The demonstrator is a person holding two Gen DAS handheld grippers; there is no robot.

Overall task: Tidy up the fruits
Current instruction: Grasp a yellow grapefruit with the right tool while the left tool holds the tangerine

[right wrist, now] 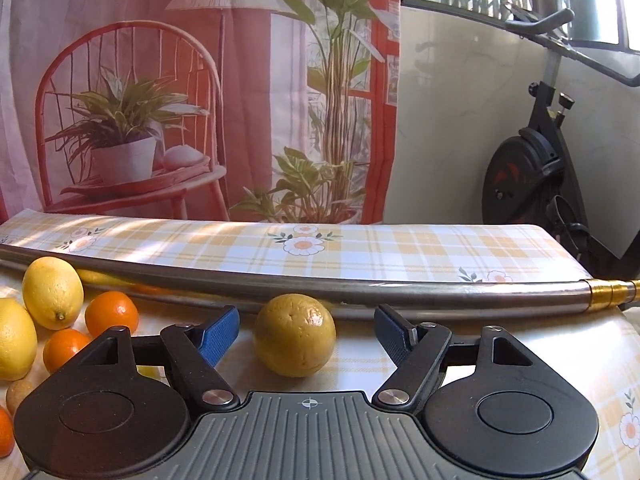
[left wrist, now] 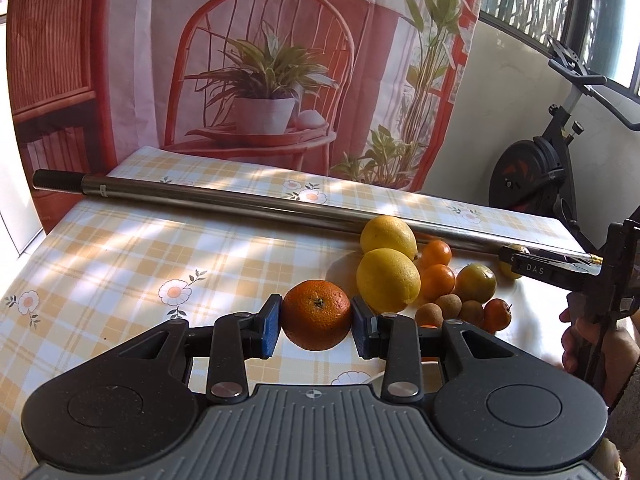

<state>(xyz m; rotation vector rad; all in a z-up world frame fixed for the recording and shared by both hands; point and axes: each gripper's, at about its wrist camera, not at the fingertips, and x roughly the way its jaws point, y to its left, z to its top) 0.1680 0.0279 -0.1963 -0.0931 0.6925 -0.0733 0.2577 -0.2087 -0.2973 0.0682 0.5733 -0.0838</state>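
On the checked tablecloth [left wrist: 120,248], near the front edge, the orange [left wrist: 317,314] sits between the blue pads of the left gripper [left wrist: 316,322]. Both pads [left wrist: 271,330] press its sides at 3 and 9 o'clock; jaws part-way closed, clamped across the fruit's widest line. Whether it is lifted clear of the cloth I cannot tell.

Handling, by judgement: firm, round, moderately heavy; dimpled peel gives good friction on the ribbed pads. It will bruise before it breaks, so moderate squeeze only. Hold at the equator, stem up, as now, since a higher grip would let it squirt out.

At 1 to 2 o'clock from the orange lies the heap: two lemons [left wrist: 388,278], small mandarins [left wrist: 438,280], brown longans [left wrist: 448,306], all touching or just beside one another.

Right gripper [right wrist: 307,330]: jaws wide apart, holding nothing. A dull yellow fruit [right wrist: 295,334] sits between the fingers, clear of both pads, just in front of the metal pole [right wrist: 360,294]. Smooth, slightly waxy skin; likely to roll toward 12 o'clock against the pole if nudged. Close squarely on its middle.
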